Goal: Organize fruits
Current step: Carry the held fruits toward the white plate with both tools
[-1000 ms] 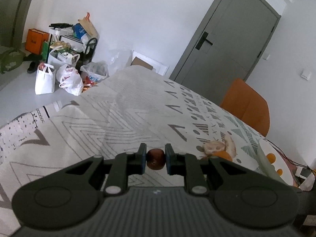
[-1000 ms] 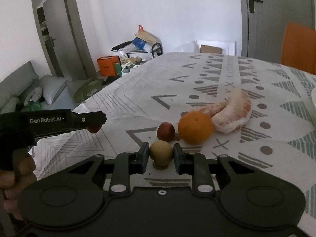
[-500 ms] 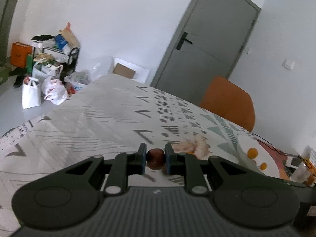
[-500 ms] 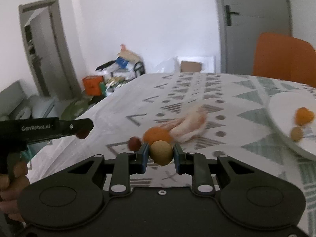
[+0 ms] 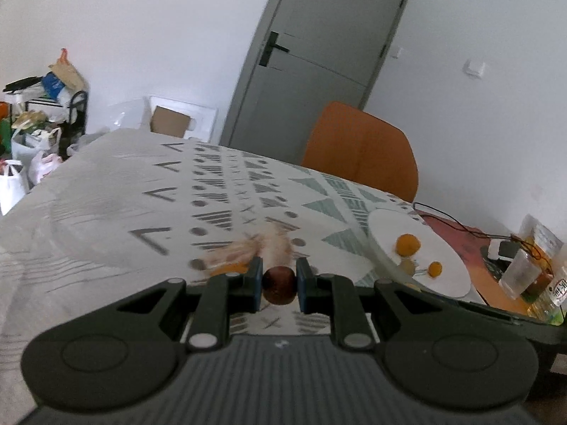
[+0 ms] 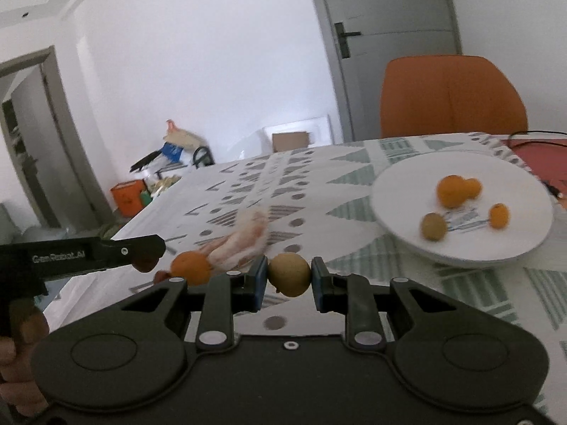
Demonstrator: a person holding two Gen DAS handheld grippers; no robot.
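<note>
My left gripper (image 5: pixel 279 286) is shut on a small dark red fruit (image 5: pixel 279 285), held above the patterned tablecloth. It also shows in the right wrist view (image 6: pixel 143 260) at the left. My right gripper (image 6: pixel 288 276) is shut on a round yellow-green fruit (image 6: pixel 288 273), also held above the cloth. A white plate (image 6: pixel 524 244) at the right holds several small orange fruits and one green one (image 6: pixel 433 226). It shows in the left wrist view too (image 5: pixel 450 265). An orange (image 6: pixel 190 268), a peeled pomelo piece (image 6: pixel 244 241) and a small red fruit (image 6: pixel 161 276) lie on the cloth.
An orange chair (image 6: pixel 452 95) stands behind the table by a grey door (image 5: pixel 319 56). A glass and bottles (image 5: pixel 531 276) and a cable sit beyond the plate at the right. Bags and boxes (image 5: pixel 32 134) clutter the floor at the far left.
Both grippers have swung to the right with their fruits, bringing the white plate into view. The fruits on the cloth now lie to the left of the right gripper.
</note>
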